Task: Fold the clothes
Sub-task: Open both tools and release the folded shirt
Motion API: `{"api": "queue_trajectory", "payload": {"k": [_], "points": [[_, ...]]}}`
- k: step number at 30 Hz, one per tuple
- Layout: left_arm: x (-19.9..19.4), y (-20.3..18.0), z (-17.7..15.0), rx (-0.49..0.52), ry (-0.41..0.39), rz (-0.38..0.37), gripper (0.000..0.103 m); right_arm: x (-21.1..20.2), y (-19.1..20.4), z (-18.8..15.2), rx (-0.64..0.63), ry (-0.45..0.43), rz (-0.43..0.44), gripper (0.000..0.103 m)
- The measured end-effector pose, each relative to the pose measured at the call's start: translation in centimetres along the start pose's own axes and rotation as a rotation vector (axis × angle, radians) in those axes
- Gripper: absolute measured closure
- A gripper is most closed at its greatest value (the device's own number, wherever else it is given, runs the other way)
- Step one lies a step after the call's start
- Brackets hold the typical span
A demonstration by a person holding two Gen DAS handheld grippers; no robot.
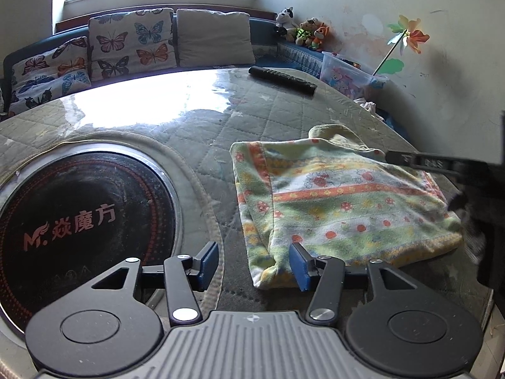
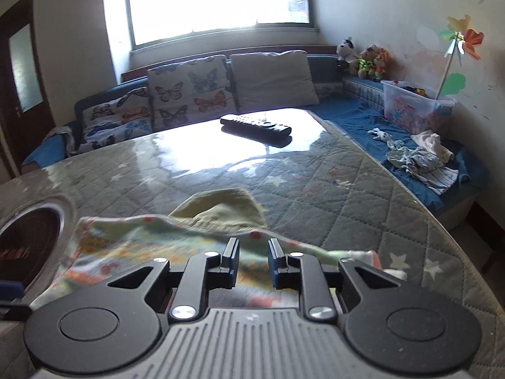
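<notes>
A folded, flower-patterned green, yellow and orange garment (image 1: 341, 208) lies on the quilted table top, right of the round cooktop. My left gripper (image 1: 254, 263) is open, low at the garment's near-left corner, its right finger beside that edge. The right gripper's fingers (image 1: 419, 161) reach in over the garment's far right side. In the right wrist view the garment (image 2: 151, 240) lies blurred just under my right gripper (image 2: 252, 262), which is open and holds nothing; a plain green flap sticks out beyond it.
A round black induction cooktop (image 1: 79, 221) is set into the table (image 2: 331, 195) at the left. A black remote (image 2: 255, 125) lies at the far end. A sofa with butterfly cushions (image 2: 189, 91), a plastic box (image 2: 413, 107) and loose clothes (image 2: 423, 161) lie beyond.
</notes>
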State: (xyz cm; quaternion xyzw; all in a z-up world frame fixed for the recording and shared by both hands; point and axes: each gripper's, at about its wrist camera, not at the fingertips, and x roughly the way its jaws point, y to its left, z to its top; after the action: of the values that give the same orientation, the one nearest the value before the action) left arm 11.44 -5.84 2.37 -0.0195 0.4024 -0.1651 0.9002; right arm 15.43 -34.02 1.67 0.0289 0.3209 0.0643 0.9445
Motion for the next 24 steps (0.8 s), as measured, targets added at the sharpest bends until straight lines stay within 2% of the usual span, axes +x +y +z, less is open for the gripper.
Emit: {"api": "queue_trajectory", "payload": {"k": [5, 7, 10, 17, 22, 24], "points": [[-0.3, 0.0, -0.4, -0.003, 0.002, 0.003, 0.043, -2.5, 1.1, -2.5, -0.033, 0.023, 0.045, 0.083], [-0.5, 0.0, -0.6, -0.002, 0.002, 0.004, 0.037, -3.6, 1.4, -3.7, -0.044, 0.024, 0.048, 0.080], [-0.8, 0.1, -0.9, -0.003, -0.001, 0.005, 0.034, -5.1, 1.5, -5.2, -0.068, 0.014, 0.026, 0.071], [-1.4, 0.1, -1.8, -0.011, -0.003, 0.012, 0.027, -7.6, 0.3, -8.2, -0.026, 0.014, -0.010, 0.070], [-2.2, -0.3, -2.3, 0.010, -0.018, 0.022, 0.012, -9.5, -0.5, -8.7, -0.007, -0.028, -0.031, 0.070], [-2.5, -0.5, -2.5, 0.014, -0.027, 0.022, 0.007, -9.8, -1.2, -8.5, 0.018, -0.048, -0.050, 0.066]]}}
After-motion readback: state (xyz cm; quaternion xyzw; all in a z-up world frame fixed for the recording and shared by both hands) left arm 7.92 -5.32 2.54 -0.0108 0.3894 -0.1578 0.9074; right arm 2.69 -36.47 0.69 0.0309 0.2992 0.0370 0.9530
